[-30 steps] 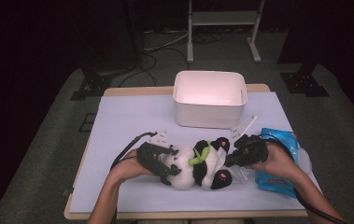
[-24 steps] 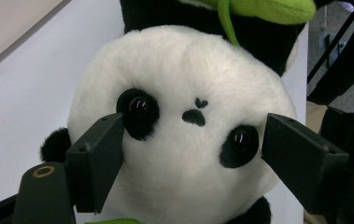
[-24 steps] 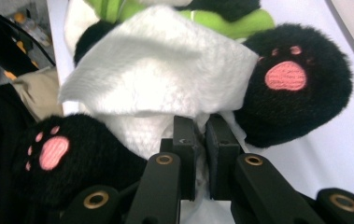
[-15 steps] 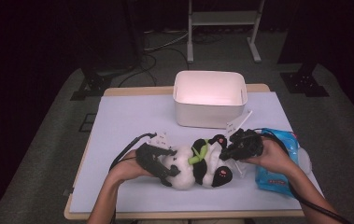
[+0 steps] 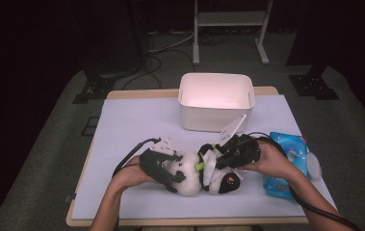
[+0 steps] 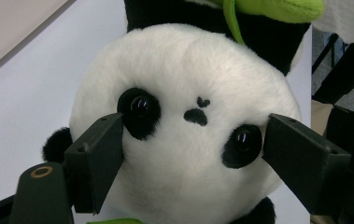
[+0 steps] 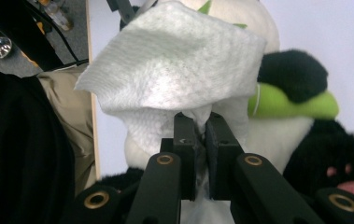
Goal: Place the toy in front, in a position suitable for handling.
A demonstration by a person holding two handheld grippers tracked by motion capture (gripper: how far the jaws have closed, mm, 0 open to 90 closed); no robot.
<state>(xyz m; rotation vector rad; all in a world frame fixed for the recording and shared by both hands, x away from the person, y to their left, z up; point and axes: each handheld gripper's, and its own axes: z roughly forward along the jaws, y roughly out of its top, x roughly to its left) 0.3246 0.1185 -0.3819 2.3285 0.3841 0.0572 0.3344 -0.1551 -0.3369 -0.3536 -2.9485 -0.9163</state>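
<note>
A black-and-white panda plush [image 5: 193, 179] with a green leaf lies on the pale mat. My left gripper [image 5: 170, 174] has its jaws wide around the panda's head [image 6: 184, 140], pads pressing in beside the eyes; in the left gripper view that gripper [image 6: 194, 137] frames the face. My right gripper [image 5: 220, 160] sits over the panda's body, shut on a white wipe [image 7: 174, 79] that bunches above its tips [image 7: 201, 125]. In the right gripper view the green leaf [image 7: 291, 105] and a black limb [image 7: 296, 70] lie behind the wipe.
A white bin [image 5: 216, 98] stands at the back of the mat. A blue pack of wipes [image 5: 288, 156] lies by the right hand. The table's front edge [image 5: 194, 222] is close to the forearms.
The right gripper has moved left with the wipe, from beside the blue pack to over the panda's body. The left gripper has kept its hold on the head.
</note>
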